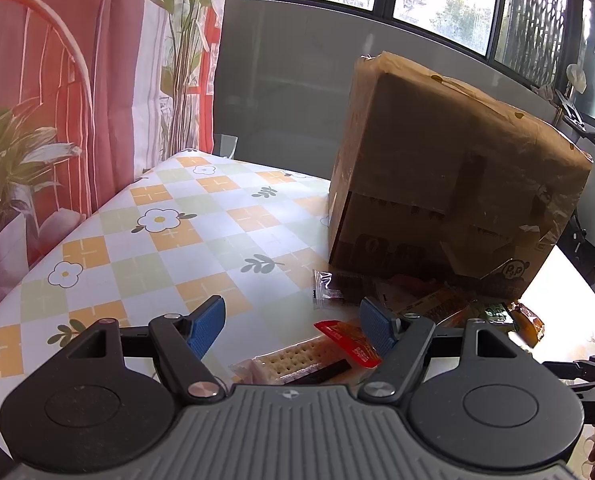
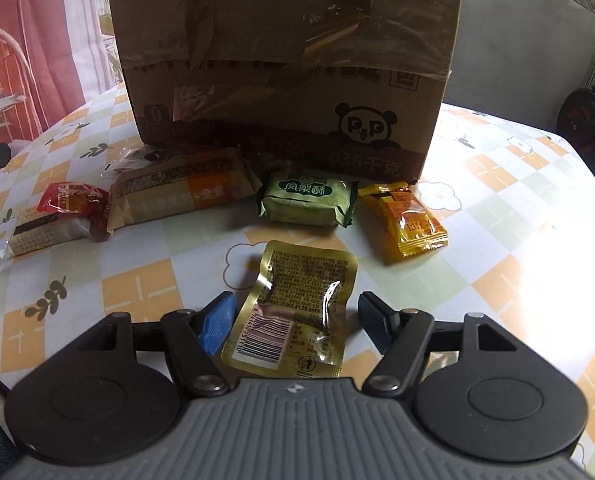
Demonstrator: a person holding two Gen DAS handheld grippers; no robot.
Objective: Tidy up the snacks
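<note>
The cardboard box (image 2: 285,64) stands at the far side of the desk (image 2: 497,208). Along its near foot runs a row of snacks: at the left the cracker pack (image 2: 37,234) with a small wrapped sweet (image 2: 73,200) on it, then the long bar (image 2: 177,192), the pastry pack (image 2: 307,200) and, furthest right, the candy pouch (image 2: 409,220). Nearer than the row lies the foil sachet (image 2: 293,308), between the spread fingers of the right tongs (image 2: 295,320). The left tongs (image 1: 291,326) hang over the row's left end, above the cracker pack.
</note>
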